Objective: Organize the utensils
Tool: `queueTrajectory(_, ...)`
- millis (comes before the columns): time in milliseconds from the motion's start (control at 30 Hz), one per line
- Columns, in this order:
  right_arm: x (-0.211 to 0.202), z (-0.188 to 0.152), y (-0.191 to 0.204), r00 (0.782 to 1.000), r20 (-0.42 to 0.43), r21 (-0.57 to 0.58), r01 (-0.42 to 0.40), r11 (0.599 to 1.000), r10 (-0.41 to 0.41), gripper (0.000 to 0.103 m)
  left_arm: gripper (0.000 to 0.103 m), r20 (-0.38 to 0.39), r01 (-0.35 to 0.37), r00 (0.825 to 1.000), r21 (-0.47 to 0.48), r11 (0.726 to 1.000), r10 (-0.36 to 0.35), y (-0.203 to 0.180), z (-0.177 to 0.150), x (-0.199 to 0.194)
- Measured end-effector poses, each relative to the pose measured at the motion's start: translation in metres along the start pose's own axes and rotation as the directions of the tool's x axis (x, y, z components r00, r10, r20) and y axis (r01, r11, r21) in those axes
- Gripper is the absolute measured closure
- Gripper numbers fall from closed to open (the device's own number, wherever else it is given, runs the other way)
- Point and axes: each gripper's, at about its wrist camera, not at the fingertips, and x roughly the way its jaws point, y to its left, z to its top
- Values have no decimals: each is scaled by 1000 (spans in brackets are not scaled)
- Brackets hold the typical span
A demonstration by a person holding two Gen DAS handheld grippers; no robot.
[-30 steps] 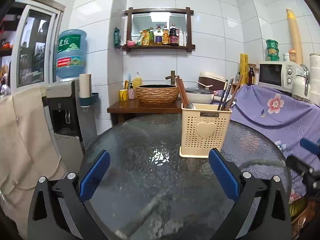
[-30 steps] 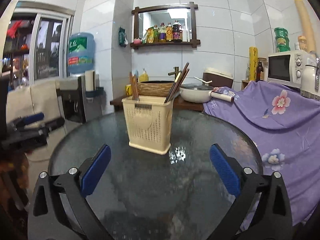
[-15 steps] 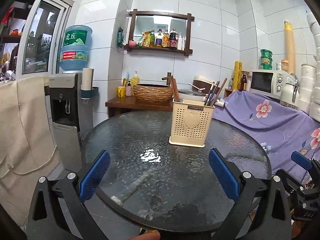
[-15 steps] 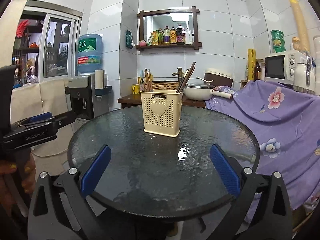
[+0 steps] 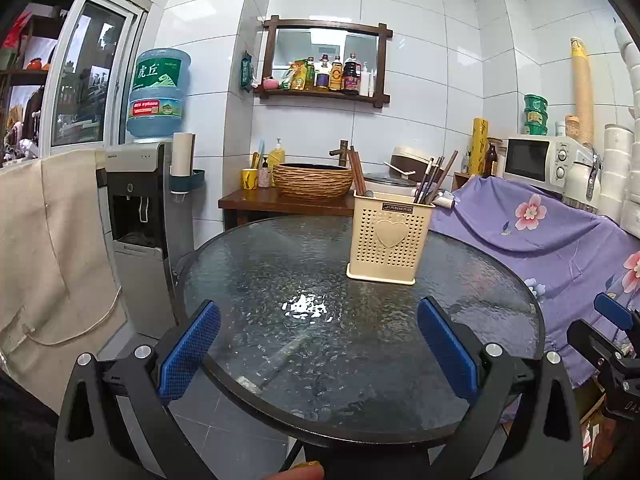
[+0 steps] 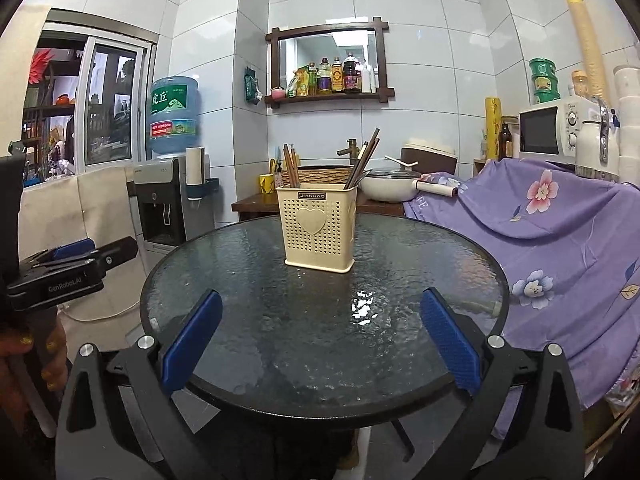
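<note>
Cream plastic utensil holder [image 6: 319, 227] stands upright near the middle of the glass table [image 6: 400, 360], and with both left gripper [image 5: 318, 344] and right gripper [image 6: 320, 336] jaws apart and empty, we risk tipping it by reaching carelessly.

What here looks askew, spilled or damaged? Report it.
Nothing stands out. The cream utensil holder stands upright on the glass table, chopsticks leaning inside it, none lying loose on the tabletop. Left gripper and right gripper are both open and empty, short of the holder.
</note>
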Motion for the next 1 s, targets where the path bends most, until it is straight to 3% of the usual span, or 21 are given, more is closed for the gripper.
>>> queueTrajectory(1000, 3, 0, -7, 1000, -4, 17, -5, 1000, 5, 6, 6, -38, 36, 999, -3, 999, -36, -5, -3, 7)
